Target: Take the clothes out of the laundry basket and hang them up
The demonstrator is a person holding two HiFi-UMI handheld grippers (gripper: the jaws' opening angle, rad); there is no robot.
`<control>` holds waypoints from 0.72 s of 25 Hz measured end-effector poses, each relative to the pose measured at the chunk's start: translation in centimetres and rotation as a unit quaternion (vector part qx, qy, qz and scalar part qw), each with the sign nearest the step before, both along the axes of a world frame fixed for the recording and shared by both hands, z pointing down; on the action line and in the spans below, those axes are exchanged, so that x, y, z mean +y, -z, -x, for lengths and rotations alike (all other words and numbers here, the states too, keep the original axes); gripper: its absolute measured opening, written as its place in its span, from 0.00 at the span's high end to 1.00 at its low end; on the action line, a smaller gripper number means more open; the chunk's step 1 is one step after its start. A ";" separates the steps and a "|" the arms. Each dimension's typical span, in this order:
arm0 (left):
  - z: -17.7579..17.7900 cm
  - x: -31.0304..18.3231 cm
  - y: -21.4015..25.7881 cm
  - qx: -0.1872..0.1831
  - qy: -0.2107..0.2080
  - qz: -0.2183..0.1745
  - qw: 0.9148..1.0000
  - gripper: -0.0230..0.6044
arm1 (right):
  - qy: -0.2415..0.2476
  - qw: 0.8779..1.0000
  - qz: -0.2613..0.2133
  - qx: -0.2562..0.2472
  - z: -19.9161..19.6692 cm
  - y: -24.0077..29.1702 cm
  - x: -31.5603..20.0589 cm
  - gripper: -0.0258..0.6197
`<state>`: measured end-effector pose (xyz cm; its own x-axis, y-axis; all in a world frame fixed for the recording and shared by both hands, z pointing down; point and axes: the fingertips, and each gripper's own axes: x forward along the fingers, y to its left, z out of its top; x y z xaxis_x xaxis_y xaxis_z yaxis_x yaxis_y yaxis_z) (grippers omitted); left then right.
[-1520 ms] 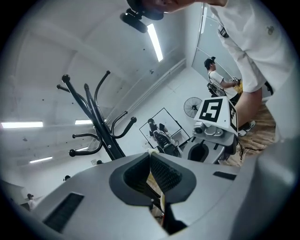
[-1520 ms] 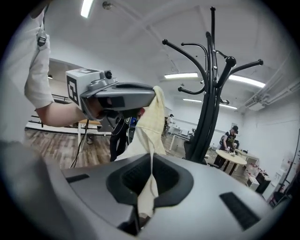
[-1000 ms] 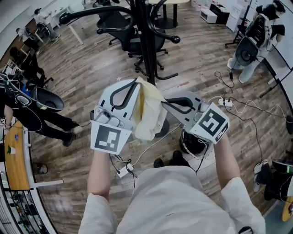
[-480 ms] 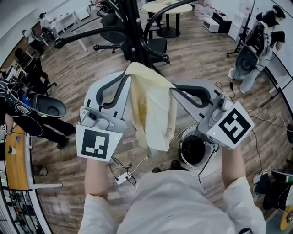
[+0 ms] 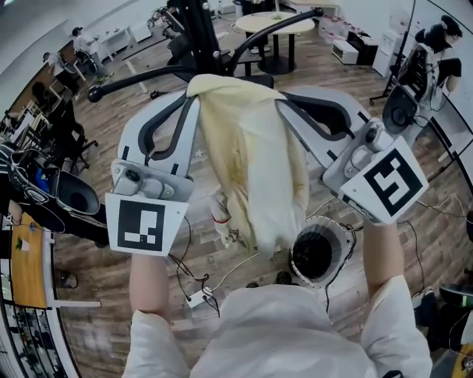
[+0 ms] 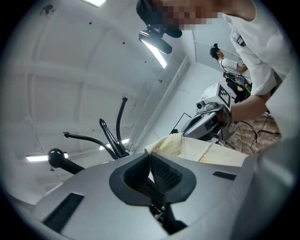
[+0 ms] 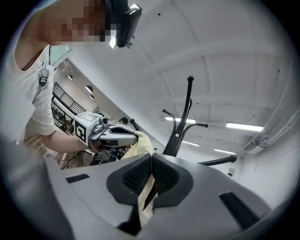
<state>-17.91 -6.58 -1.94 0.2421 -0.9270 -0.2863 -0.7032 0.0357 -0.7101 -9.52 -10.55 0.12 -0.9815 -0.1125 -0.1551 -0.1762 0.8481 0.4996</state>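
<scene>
Both hand-held grippers are up in front of me, on my side of the tall black metal coat stand (image 5: pixel 194 29) with its curved arms. Left gripper (image 6: pixel 150 163) has its jaws pressed together on one top corner of the pale yellow cloth garment (image 5: pixel 255 162). Right gripper (image 7: pixel 152 163) is clamped just as tight on the other corner, and in its own view a strip of the yellow fabric runs down between the ribbed pads. Brown wood-plank floor (image 5: pixel 89 273) spreads out all around the stand. The garment is the biggest thing I hold: its top edge is stretched between the two sets of jaws, close to the stand's arms but not on them, and the rest hangs down loose toward me. Beyond the stand and to its right is a round pale-topped table (image 5: pixel 273 18). On my side of the stand and to its right, low on the floor under the hanging cloth, sits the round white mesh laundry basket (image 5: pixel 294 258), dark inside. Nearer me than the stand, left of the basket, lies a small white power strip (image 5: pixel 198 297) with cables trailing from it
</scene>
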 end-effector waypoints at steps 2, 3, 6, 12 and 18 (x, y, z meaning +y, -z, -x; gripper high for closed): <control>0.6 0.0 0.9 0.003 0.012 -0.011 1.000 0.92 | 0.005 1.000 -0.014 -0.003 0.6 1.2 -0.2 0.95; 0.8 -0.1 1.4 0.006 0.019 -0.016 1.000 0.92 | 0.008 1.000 -0.019 -0.004 0.9 1.8 -0.4 0.95; 1.7 -0.7 2.3 0.031 0.029 -0.025 0.999 0.92 | 0.017 0.999 -0.030 -0.002 2.0 3.2 -1.7 0.95; 4.3 -0.9 2.6 0.061 0.052 -0.046 0.996 0.92 | 0.030 0.998 -0.046 0.029 5.5 4.0 -3.3 0.95; 5.7 -0.7 1.3 0.041 0.108 -0.054 0.992 0.92 | 0.061 0.996 -0.057 0.034 7.7 4.3 -3.7 0.95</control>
<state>-23.58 -7.29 -3.25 0.0132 -0.9178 -0.3967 -0.7256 0.2642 -0.6354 -17.27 -14.27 -4.20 -0.9955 0.0230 -0.0924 -0.0374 0.7978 0.6018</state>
